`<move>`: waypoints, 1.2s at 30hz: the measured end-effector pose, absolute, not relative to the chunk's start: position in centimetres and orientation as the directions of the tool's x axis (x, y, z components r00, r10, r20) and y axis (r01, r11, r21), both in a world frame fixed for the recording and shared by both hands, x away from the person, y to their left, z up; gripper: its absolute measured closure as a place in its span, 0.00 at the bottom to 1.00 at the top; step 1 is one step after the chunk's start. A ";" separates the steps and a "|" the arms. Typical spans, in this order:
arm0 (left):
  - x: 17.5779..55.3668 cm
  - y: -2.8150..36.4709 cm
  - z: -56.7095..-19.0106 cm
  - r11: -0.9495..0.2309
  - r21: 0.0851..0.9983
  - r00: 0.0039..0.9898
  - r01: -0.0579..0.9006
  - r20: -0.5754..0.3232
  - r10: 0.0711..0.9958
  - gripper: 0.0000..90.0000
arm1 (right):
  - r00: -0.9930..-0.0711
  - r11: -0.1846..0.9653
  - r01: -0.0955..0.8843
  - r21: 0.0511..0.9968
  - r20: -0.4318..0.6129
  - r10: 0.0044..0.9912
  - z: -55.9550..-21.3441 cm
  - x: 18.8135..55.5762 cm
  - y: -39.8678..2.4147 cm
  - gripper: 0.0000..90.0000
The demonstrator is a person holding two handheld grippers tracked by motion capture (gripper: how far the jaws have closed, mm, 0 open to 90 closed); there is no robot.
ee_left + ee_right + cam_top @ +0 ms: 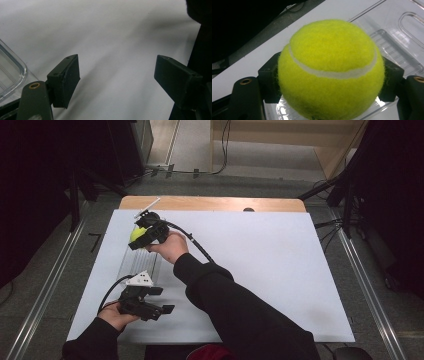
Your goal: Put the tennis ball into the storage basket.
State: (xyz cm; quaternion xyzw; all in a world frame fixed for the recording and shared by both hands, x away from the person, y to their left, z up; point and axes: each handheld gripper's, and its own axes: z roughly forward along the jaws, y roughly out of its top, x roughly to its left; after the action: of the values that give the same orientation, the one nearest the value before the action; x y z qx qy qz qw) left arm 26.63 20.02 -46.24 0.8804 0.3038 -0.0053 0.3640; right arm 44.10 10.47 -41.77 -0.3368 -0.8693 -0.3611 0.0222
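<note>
My right gripper (141, 236) clamps its fingers (270, 82) on the tennis ball (331, 68) above the clear tray (402, 32) at the counter's (260, 265) far left; round, it has no long axis. My left gripper (161, 300) spreads its fingers (65, 78) apart, empty, over the near counter.

- Tennis ball (330, 70): underside cut by frame bottom in right gripper view.
- Clear plastic tray (402, 37): largely hidden behind ball; only a corner (11, 72) in left gripper view.
</note>
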 end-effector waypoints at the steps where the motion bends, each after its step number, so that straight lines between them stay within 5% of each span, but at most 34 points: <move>1: 26.6 20.0 -46.2 -0.550 0.638 0.815 0.540 -0.232 0.531 0.24 | -0.773 0.517 0.602 0.608 0.282 0.568 -41.9 44.1 10.6 0.25; 36: 26.6 20.0 -46.2 -0.548 0.638 0.815 0.541 -0.236 0.529 0.24 | -0.785 0.546 0.596 0.589 0.282 0.552 -43.8 43.8 11.4 0.19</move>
State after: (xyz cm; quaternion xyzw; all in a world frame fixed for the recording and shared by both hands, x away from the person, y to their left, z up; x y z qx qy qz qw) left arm 26.59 20.04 -46.23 0.8798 0.3040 -0.0080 0.3653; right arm 43.79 11.36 -43.79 -0.3267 -0.8786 -0.3469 0.0313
